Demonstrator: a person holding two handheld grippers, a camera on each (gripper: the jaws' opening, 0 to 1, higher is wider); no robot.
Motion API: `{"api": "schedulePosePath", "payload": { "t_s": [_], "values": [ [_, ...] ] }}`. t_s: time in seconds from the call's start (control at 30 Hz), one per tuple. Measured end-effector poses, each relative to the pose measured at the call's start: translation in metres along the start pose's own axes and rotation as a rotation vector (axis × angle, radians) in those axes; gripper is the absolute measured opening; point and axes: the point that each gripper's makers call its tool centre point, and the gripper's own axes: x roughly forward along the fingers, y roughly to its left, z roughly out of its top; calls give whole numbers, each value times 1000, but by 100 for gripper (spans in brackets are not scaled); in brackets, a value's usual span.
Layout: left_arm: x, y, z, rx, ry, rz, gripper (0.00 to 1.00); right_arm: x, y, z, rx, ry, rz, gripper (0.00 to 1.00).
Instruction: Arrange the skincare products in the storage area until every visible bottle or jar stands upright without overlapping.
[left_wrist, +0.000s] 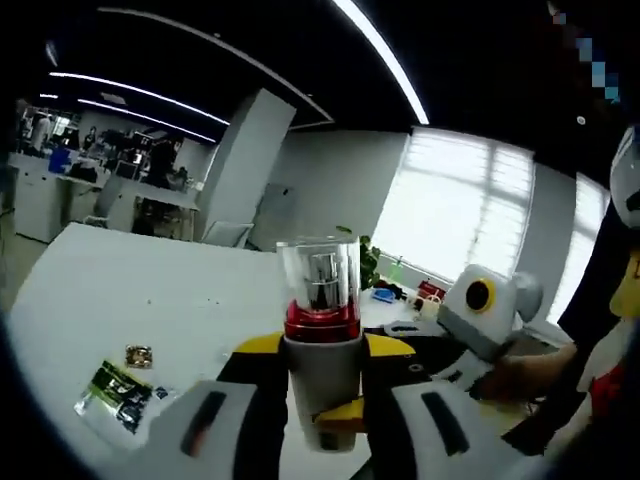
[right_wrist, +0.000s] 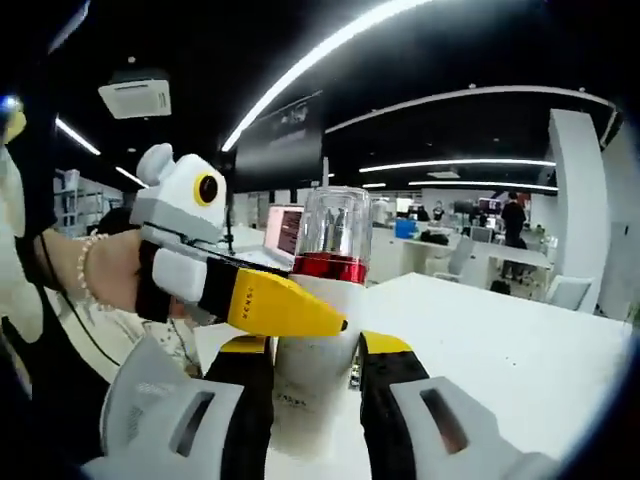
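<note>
The white desk (left_wrist: 120, 290) spreads wide across the left gripper view, and in the right gripper view it runs off to the right (right_wrist: 520, 340); an office with ceiling light strips, a white pillar and bright windows lies behind it. In the left gripper view the left gripper (left_wrist: 322, 400) rises from the bottom with its yellow-tipped fingers (left_wrist: 258, 350) closed on the pale body of a bottle (left_wrist: 322, 370), which stands upright between them, lifted in front of the desk; the bottle has a red collar and a clear cap (left_wrist: 320, 272) over a silvery pump. The right gripper (left_wrist: 440, 345) enters that view from the right, its tip close against the bottle's side, with a hand (left_wrist: 520, 380) behind it. In the right gripper view the right gripper (right_wrist: 312, 400) has its fingers (right_wrist: 385, 350) set on either side of the same bottle (right_wrist: 310, 390), pressed to its white body; the left gripper (right_wrist: 250, 300) reaches in from the left, held by a hand (right_wrist: 110, 270) wearing a beaded bracelet. On the desk at the lower left of the left gripper view lies a green and white sachet (left_wrist: 115, 390); just beyond it sits a small brownish item (left_wrist: 138, 355), too small to identify.
</note>
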Motion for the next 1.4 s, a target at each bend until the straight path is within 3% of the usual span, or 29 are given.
{"api": "schedulePosePath", "payload": {
  "t_s": [0.13,0.2,0.33,0.4,0.5,0.67,1.03,1.4],
  "values": [
    [0,-21,-3,57,45,-153,21,-10,8,1,60,-22,150,33],
    [1,-31,-4,88,58,-218,21,-10,9,-1,21,-14,204,34],
    [0,-48,-7,114,72,-323,21,-15,24,-2,101,-6,339,33],
    [-1,-55,-5,138,65,-365,21,-18,28,1,93,-22,372,31],
    [0,-57,-4,165,68,-381,21,-18,30,3,59,-44,356,30],
    [0,-53,-16,224,148,-397,21,-14,28,-8,-75,-8,324,29],
    [6,-43,-39,240,211,-411,22,-5,23,-35,-70,25,291,30],
    [10,-28,-68,172,279,-437,23,4,18,-70,-96,64,257,30]
  ]
}}
